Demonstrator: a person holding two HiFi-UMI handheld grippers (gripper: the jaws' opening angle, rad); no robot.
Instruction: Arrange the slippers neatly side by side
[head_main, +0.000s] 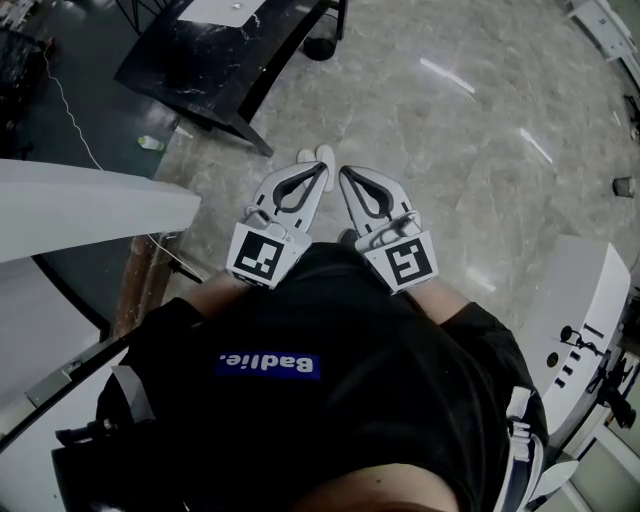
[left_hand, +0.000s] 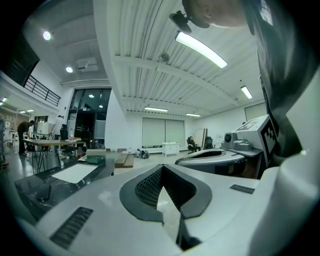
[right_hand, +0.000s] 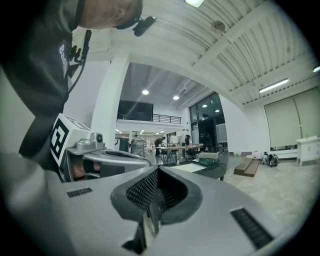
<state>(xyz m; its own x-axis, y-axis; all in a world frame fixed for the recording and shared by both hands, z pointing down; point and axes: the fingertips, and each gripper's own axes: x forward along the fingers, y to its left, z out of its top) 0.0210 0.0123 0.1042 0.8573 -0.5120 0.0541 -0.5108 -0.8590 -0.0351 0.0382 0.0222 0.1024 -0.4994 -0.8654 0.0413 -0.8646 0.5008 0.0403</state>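
Left claw (head_main: 321, 170), grey-white plastic, pressed together on nothing. The right claw (head_main: 346, 174) is the same, empty. Both point level at the waist, tips near each other. Head view: pale slippers (head_main: 318, 154), likely, only two rounded ends showing past the tips, down on the grey marble floor (head_main: 470, 150). Long axis hidden; left claw marginally nearer. Gripper views show hall and ceiling only.
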